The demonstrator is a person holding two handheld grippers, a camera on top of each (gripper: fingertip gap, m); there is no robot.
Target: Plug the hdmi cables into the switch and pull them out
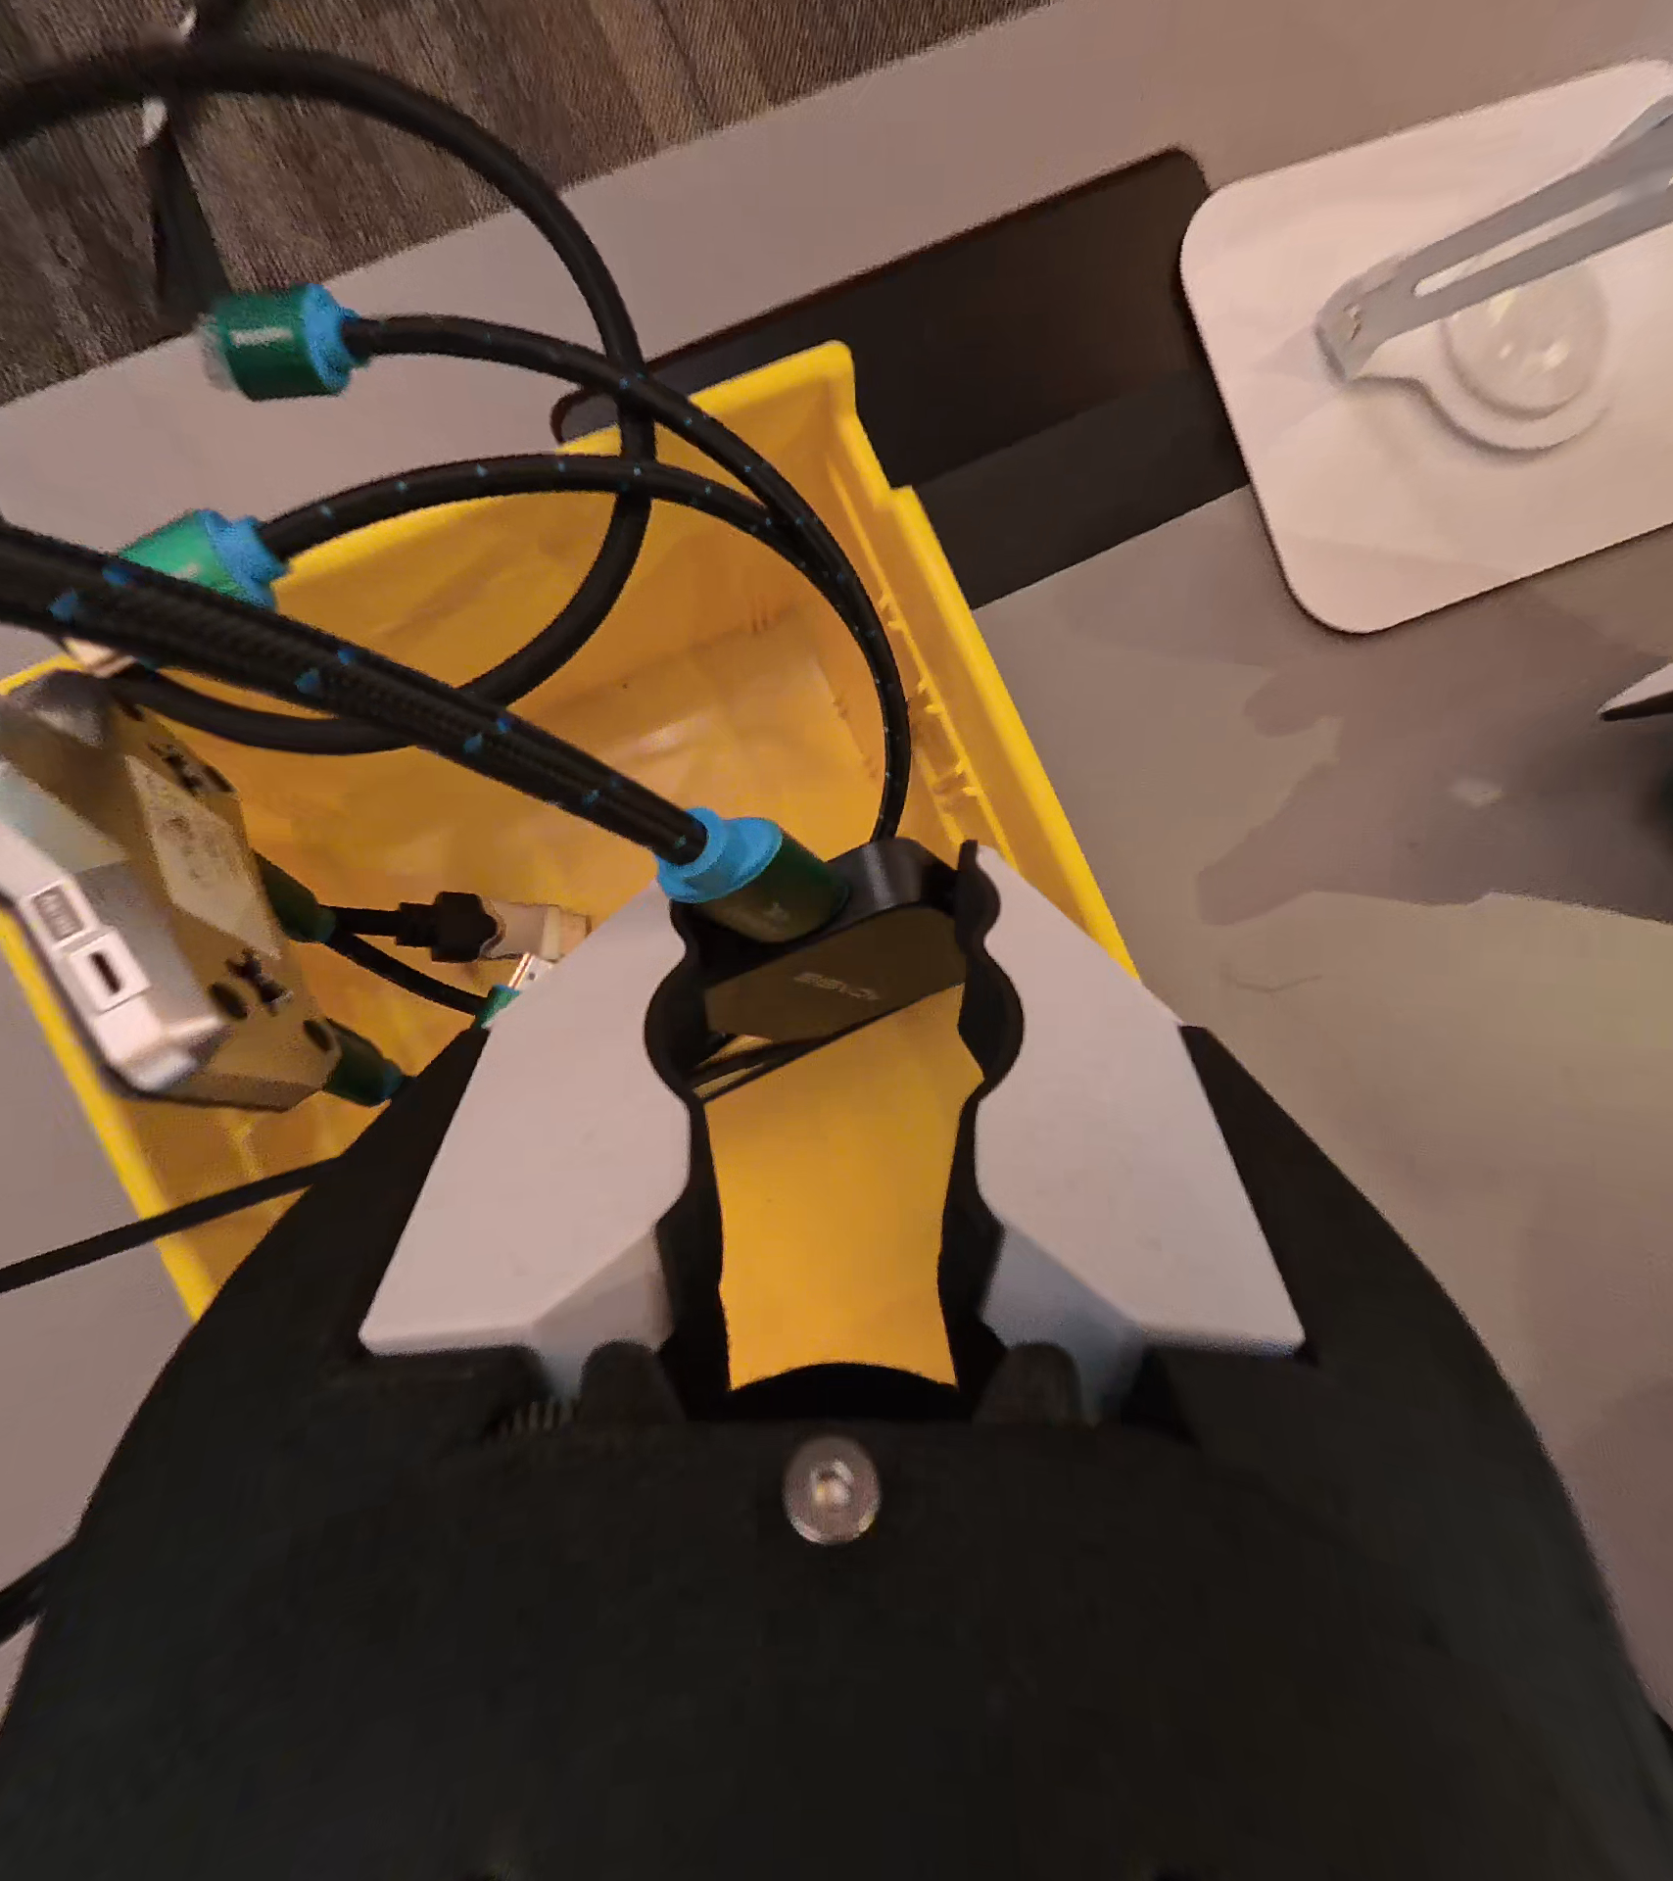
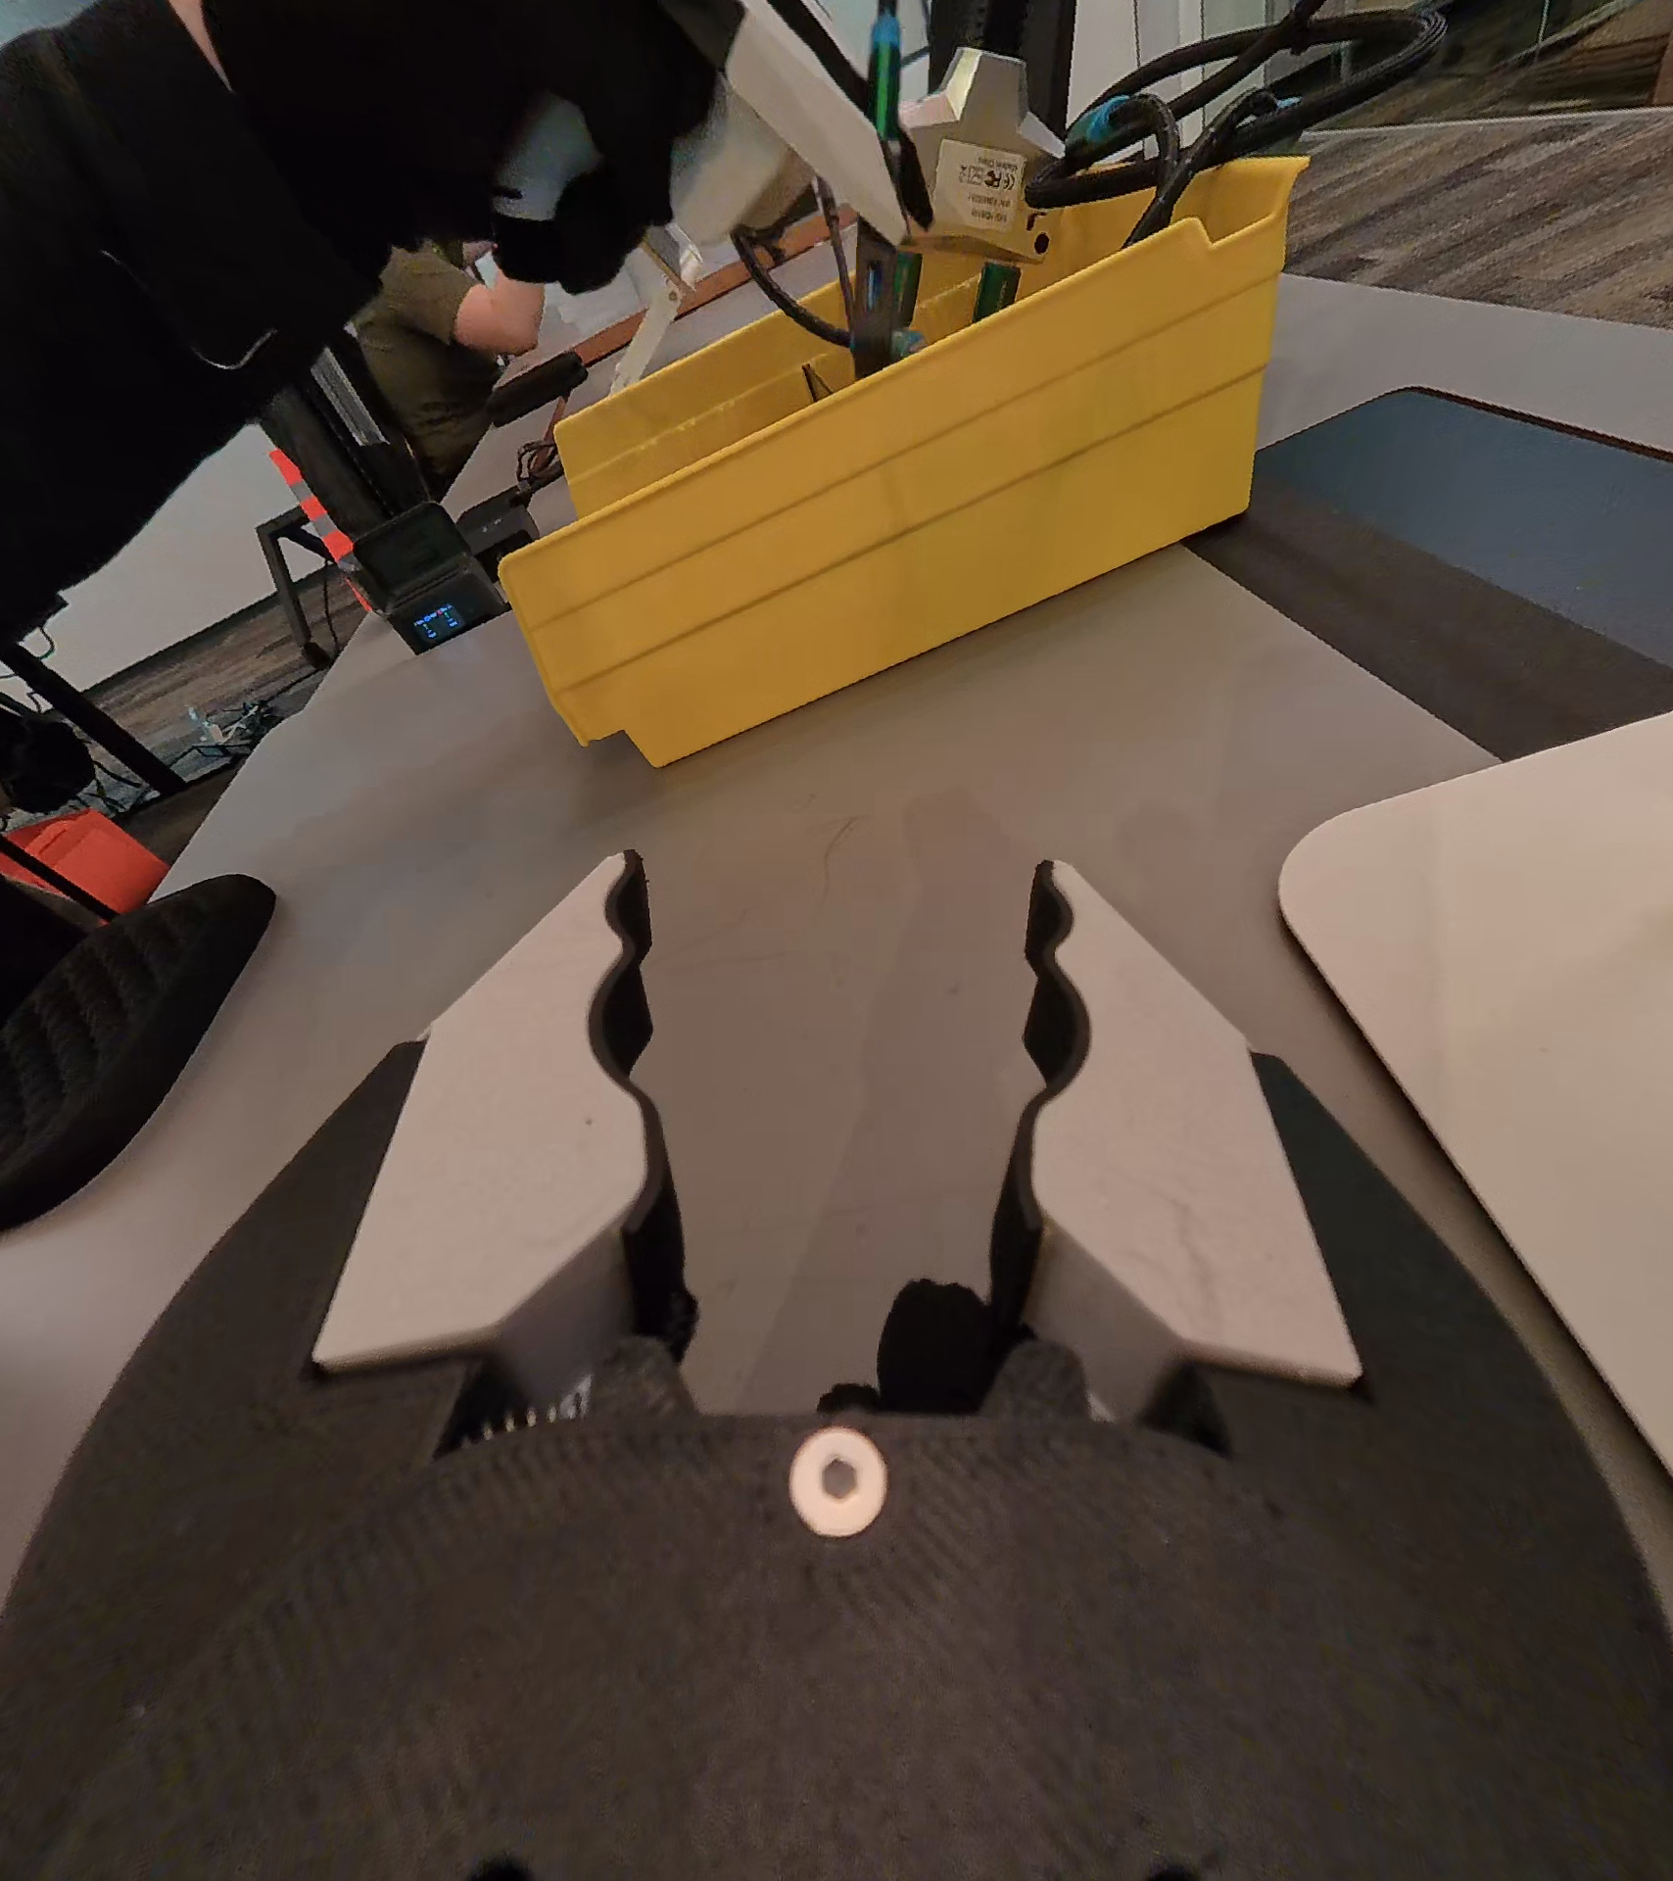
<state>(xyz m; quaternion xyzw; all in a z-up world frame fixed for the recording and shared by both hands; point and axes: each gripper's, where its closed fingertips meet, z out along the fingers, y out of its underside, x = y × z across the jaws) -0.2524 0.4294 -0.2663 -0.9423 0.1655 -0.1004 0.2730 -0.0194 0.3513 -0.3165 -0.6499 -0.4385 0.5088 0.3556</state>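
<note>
- Left wrist view: the left gripper (image 1: 827, 921) is clenched on a dark, flat adapter block (image 1: 838, 982), its grey fingers (image 1: 547, 1099) pressing the block from both sides above the yellow bin (image 1: 924, 570).
- A braided black HDMI cable (image 1: 303, 662) with a green plug and blue collar (image 1: 751, 880) is seated in the upper end of the held block; the cable runs up and to the left out of the frame.
- At the left, a silver switch box (image 1: 151, 916) hangs tilted over the bin's near-left corner, with green-ended plugs entering its lower edge; whether it touches the bin cannot be told.
- Two further green-and-blue plugs (image 1: 278, 341) lie loose at the upper left, one over the table edge, one (image 1: 201, 560) at the bin's rim.
- A white plate-like stand base (image 1: 1484, 407) rests on the grey table (image 1: 1321, 1018), well apart from the bin to the right.
- Right wrist view: the right gripper (image 2: 838, 886) is released, its fingers spread wide with nothing between them, low over the bare grey table (image 2: 843, 794).
- The yellow bin (image 2: 893, 529) stands ahead of it; above the bin's far end a gloved hand (image 2: 466, 132) holds the left gripper (image 2: 812, 132), with the silver switch (image 2: 975, 173) and looped black cables (image 2: 1219, 102) raised above the rim.
- The white stand base (image 2: 1575, 1018) lies just to the right of the open fingers.
</note>
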